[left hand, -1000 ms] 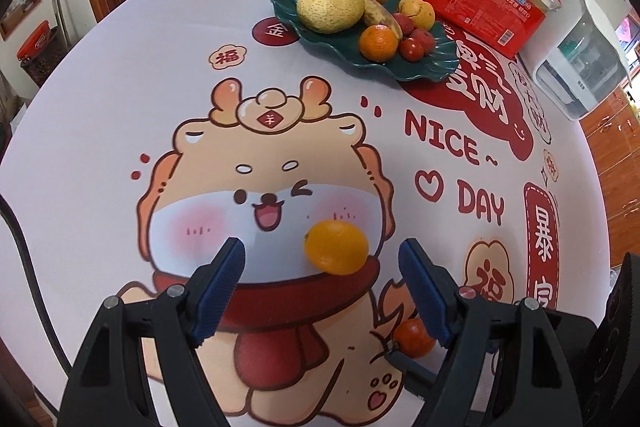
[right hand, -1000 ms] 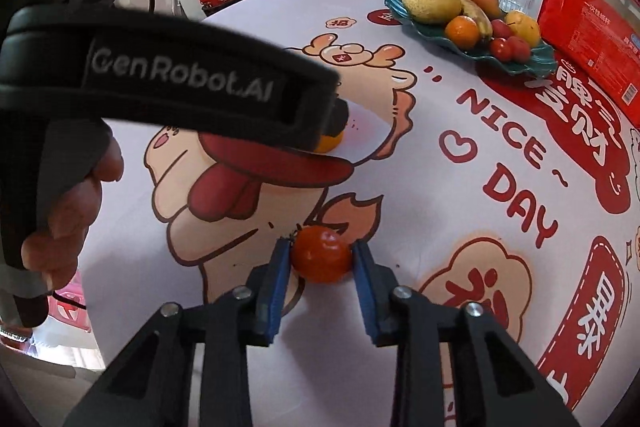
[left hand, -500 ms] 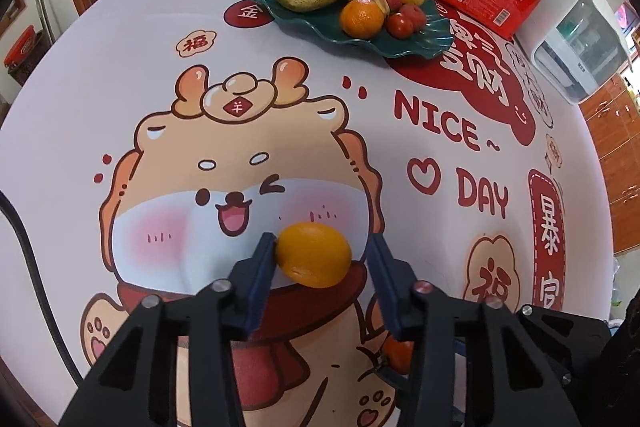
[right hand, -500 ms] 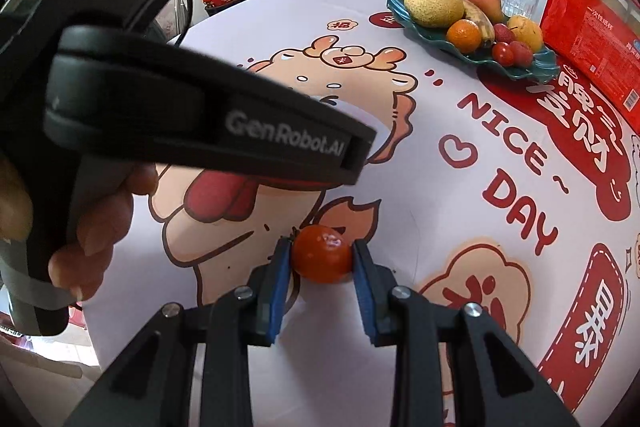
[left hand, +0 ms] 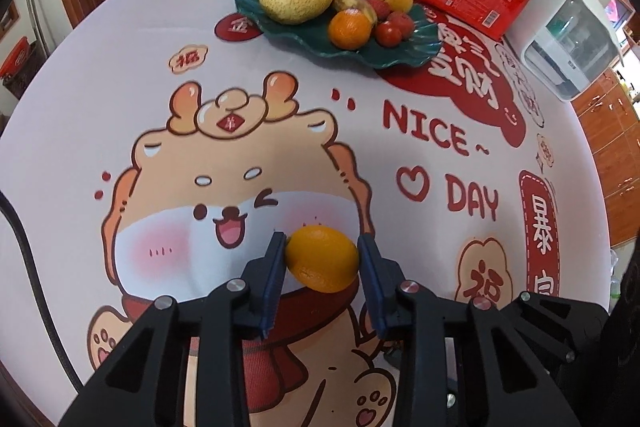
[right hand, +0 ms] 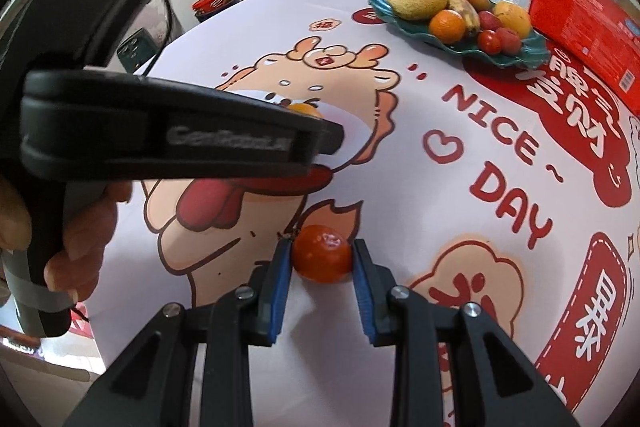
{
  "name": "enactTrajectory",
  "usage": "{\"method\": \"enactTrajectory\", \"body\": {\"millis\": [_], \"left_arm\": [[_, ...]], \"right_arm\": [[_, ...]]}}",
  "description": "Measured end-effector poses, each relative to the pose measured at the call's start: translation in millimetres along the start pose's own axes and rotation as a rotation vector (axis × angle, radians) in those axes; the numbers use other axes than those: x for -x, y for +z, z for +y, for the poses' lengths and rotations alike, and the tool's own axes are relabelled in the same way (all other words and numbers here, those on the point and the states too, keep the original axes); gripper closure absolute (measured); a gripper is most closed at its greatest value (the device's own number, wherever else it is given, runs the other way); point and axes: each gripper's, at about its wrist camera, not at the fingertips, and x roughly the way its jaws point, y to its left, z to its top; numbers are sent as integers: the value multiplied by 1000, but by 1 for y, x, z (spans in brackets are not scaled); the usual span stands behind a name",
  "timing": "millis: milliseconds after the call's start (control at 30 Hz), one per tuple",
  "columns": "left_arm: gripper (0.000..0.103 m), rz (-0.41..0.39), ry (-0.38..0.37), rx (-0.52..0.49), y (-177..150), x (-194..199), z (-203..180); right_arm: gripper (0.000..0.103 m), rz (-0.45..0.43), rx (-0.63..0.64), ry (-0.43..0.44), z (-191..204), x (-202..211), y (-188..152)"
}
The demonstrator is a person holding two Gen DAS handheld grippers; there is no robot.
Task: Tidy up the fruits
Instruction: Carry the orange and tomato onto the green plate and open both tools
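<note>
I have my left gripper (left hand: pixel 322 259) clamped on a round yellow-orange citrus fruit (left hand: pixel 322 258) and my right gripper (right hand: pixel 322 259) squeezing a small red-orange tomato (right hand: pixel 322 253), both low over the cartoon tablecloth (left hand: pixel 120 67). Next I judge both go to the dark green leaf-shaped plate (left hand: pixel 416 51), well apart, where fruit is piled; I should aim for its bare near edge.

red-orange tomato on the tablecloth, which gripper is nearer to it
Right. The right gripper has its fingers closed on the round red-orange tomato. The left gripper is off to its left, holding the yellow-orange citrus fruit.
</note>
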Motion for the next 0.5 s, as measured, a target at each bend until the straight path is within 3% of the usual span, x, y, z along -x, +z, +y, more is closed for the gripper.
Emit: {"method": "enactTrajectory", "body": {"millis": [300,500], "left_arm": [[69,-71,-10,-30,21,30,-4],[69,-132,-19,-54,46,54,-7]], "right_arm": [[73,-46,-81,-10,-26,19,17],[73,-120,-121,-44,-52,43,48]]}}
